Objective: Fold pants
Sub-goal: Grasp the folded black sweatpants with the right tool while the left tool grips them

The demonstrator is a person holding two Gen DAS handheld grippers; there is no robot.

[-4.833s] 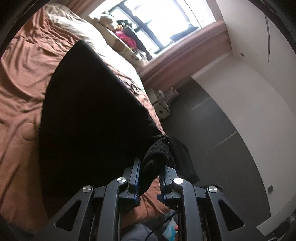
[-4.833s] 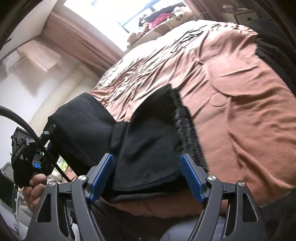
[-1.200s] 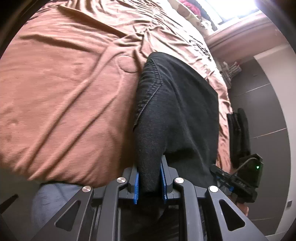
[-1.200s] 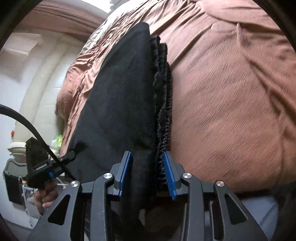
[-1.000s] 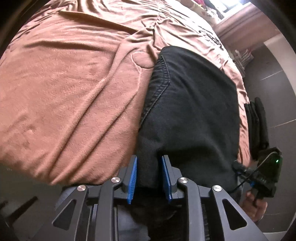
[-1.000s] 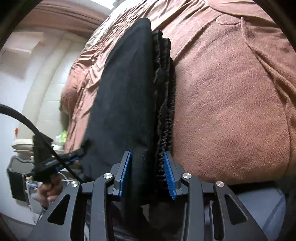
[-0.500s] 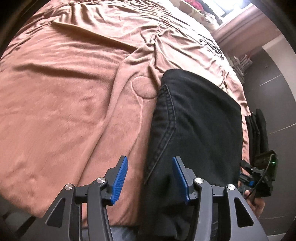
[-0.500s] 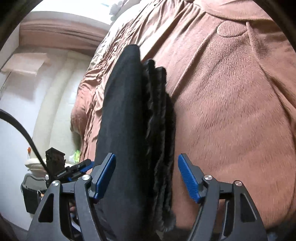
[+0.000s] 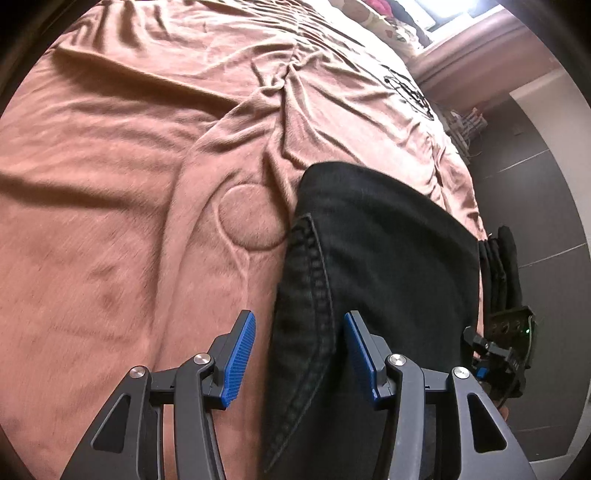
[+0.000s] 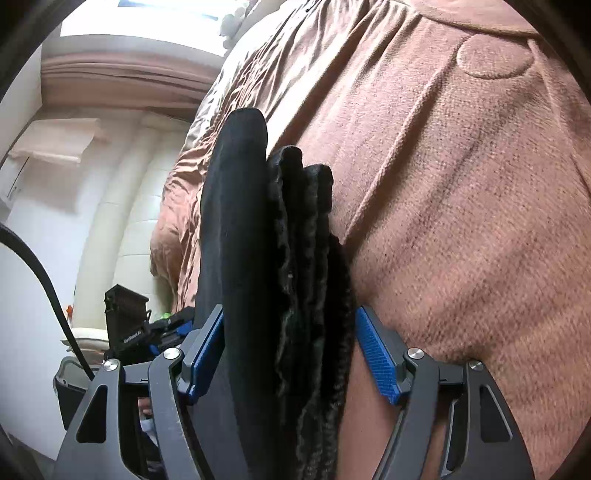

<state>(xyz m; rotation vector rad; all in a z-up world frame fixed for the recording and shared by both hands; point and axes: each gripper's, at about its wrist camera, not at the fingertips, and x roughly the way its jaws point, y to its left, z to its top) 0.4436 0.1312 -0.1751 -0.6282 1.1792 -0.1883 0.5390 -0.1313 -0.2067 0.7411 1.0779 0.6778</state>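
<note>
Folded black pants lie flat on the brown bedspread, near its front edge. My left gripper stands open, and the stitched side seam of the pants runs between its blue pads without being pressed. In the right wrist view the stacked layers and frayed hems of the pants lie between the spread pads of my open right gripper. Each view shows the other gripper: the right gripper and the left gripper, both beyond the pants.
The bedspread has a round embossed patch just left of the pants. Pillows and a bright window are at the far end. Dark floor lies beside the bed, and a cream padded headboard and a bin show beyond it.
Both grippers were shut on the pants a second ago and have opened and let go. The pants have settled flat on the bed, and both grippers have drawn slightly back.
</note>
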